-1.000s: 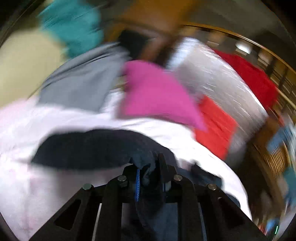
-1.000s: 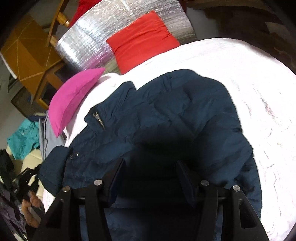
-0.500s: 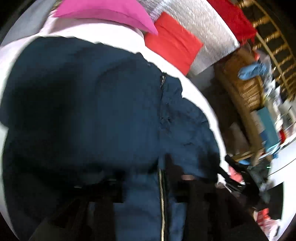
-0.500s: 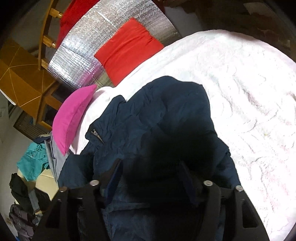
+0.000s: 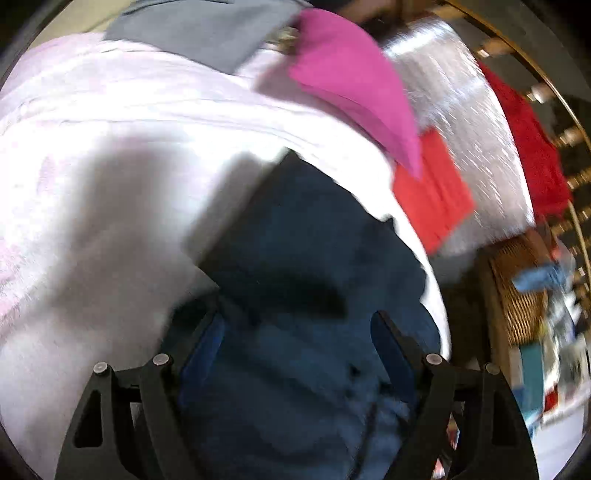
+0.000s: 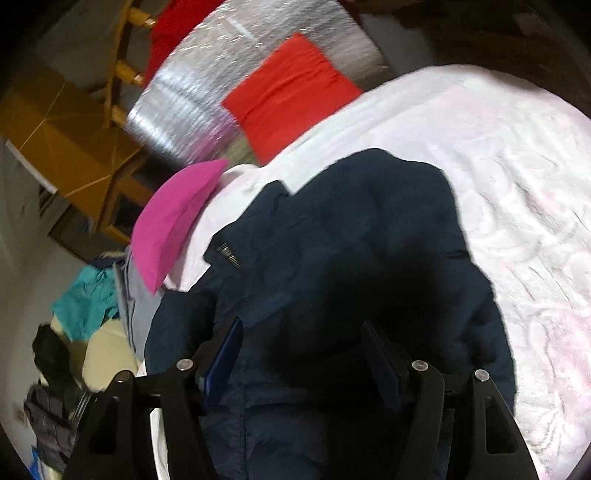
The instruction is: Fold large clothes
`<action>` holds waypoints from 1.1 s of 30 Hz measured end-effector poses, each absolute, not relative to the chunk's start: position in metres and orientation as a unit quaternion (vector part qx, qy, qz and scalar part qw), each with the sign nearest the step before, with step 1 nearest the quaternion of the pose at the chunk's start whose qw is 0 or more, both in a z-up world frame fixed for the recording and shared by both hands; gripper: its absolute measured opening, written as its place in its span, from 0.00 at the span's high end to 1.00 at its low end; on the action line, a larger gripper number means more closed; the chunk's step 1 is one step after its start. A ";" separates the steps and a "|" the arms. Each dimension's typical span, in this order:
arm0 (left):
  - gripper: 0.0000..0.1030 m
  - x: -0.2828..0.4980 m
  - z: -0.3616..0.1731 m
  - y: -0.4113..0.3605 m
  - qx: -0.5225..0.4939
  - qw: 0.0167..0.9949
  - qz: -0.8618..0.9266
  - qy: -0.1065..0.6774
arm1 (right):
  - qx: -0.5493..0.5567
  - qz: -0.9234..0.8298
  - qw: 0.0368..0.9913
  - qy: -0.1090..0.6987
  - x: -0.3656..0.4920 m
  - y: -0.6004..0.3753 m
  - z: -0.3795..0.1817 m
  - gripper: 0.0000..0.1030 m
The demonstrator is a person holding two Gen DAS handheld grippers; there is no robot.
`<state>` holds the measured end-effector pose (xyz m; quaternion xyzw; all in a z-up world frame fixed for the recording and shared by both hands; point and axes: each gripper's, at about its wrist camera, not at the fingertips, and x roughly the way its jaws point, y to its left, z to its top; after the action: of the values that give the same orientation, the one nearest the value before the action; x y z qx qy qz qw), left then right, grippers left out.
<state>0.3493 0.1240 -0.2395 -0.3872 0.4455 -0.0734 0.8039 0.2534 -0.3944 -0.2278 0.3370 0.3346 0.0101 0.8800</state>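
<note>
A dark navy padded jacket (image 6: 351,236) lies bunched on a white and pink bedspread (image 6: 517,177). A metal zip end (image 6: 229,254) shows near its collar. My right gripper (image 6: 301,332) is open just above the jacket, its jaws wide apart and empty. In the left wrist view the jacket (image 5: 306,266) fills the lower middle. My left gripper (image 5: 295,325) is open over it, holding nothing. The view is motion-blurred.
A magenta pillow (image 6: 173,221) and a red pillow (image 6: 291,96) lie at the bed's head against a silver foil panel (image 6: 207,88). Grey fabric (image 5: 207,29) lies at the bedspread's (image 5: 92,147) far edge. A wicker basket (image 5: 517,291) stands at right. Clothes pile (image 6: 85,302) at left.
My left gripper was shut on jacket fabric a second ago; it has let go, opened wide and swung over the jacket. My right gripper stays open and has shifted slightly.
</note>
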 end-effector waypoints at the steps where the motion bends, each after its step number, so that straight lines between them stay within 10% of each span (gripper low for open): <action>1: 0.20 0.351 -0.243 0.125 -0.390 0.805 -0.067 0.442 | 0.329 0.005 0.884 0.333 0.254 -0.393 -0.227 0.36; 11: 0.23 0.357 -0.232 0.099 -0.312 0.866 -0.035 0.390 | 0.332 -0.046 0.861 0.383 0.268 -0.402 -0.249 0.42; 19: 0.54 0.348 -0.205 0.046 -0.111 0.933 0.007 0.343 | 0.315 -0.057 0.860 0.396 0.271 -0.401 -0.259 0.42; 33: 0.56 0.339 -0.175 0.010 -0.046 0.956 -0.006 0.289 | 0.300 -0.063 0.865 0.396 0.272 -0.396 -0.262 0.41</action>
<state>0.3391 0.0098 -0.1750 -0.0457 0.2894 -0.0059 0.9561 0.2716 -0.3960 -0.2623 0.3000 0.3962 -0.0634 0.8654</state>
